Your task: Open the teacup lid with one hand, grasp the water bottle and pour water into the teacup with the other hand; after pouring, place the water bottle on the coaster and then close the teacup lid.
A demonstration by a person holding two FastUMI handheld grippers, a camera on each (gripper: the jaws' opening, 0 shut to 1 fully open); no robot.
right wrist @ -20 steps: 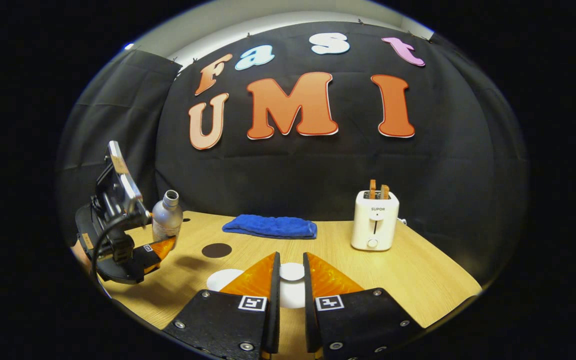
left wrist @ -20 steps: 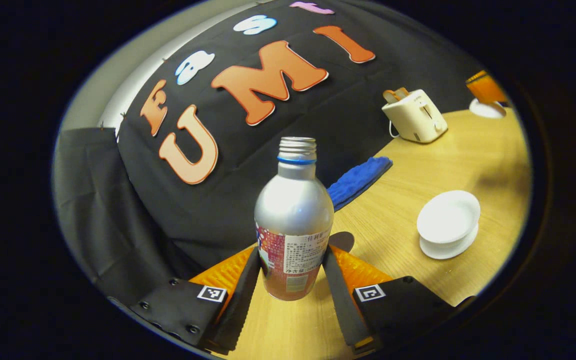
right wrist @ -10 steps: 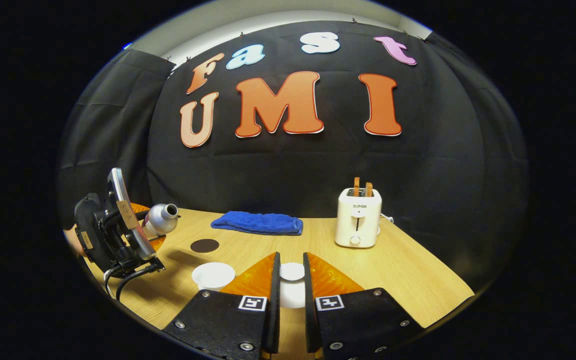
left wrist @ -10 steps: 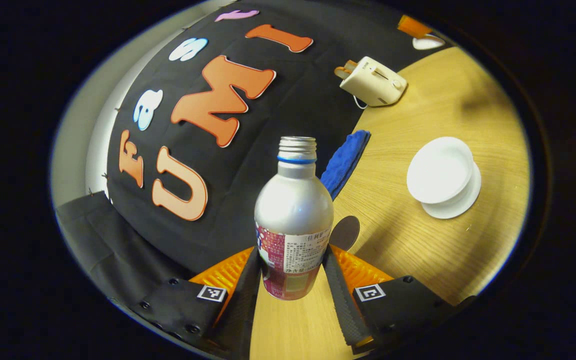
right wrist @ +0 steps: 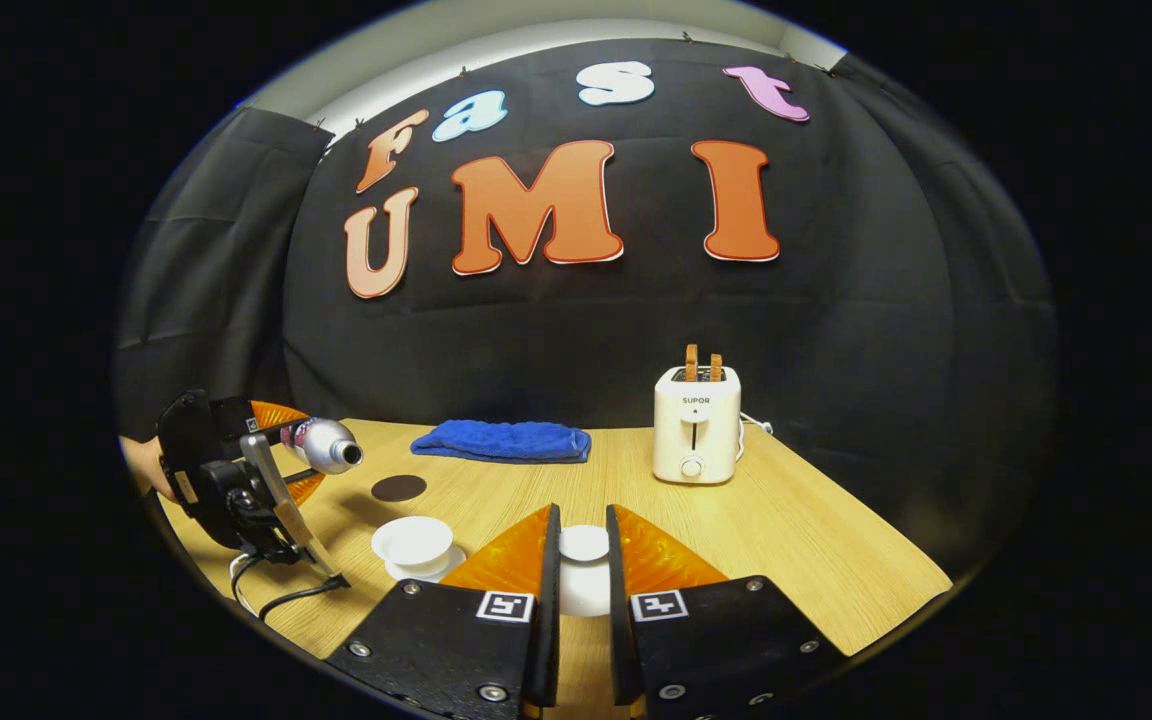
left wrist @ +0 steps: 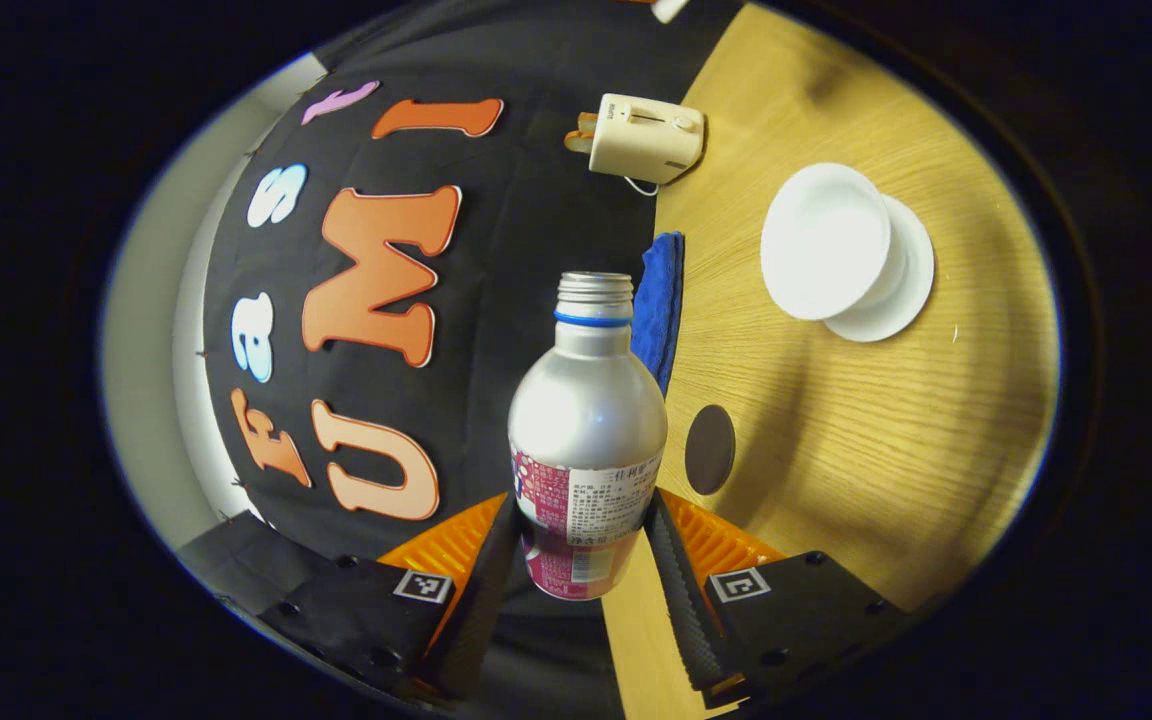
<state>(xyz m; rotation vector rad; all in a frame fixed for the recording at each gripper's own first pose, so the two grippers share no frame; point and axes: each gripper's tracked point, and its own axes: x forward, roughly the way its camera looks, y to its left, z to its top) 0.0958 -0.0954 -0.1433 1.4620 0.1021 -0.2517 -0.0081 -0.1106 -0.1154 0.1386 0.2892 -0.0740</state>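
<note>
Black cloth wall (right wrist: pixel 576 330) behind wooden table (right wrist: pixel 796 540); pale ceiling strip above.

The left tool (left wrist: pixel 584 545) is rolled onto its side, both fingers pressing a silver metal bottle (left wrist: pixel 587 430); the right tool (right wrist: pixel 583 560) is level, fingers clamping a white lid (right wrist: pixel 584 543).

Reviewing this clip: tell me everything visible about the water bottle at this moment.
The water bottle is silvery metal with a rounded shoulder, a threaded neck with a blue ring, no cap, and a printed red-and-white label low on its body. The left hand-held gripper clamps it at the label, a finger on each side. In the right gripper view it lies nearly level in the air, mouth toward the open teacup.
</note>
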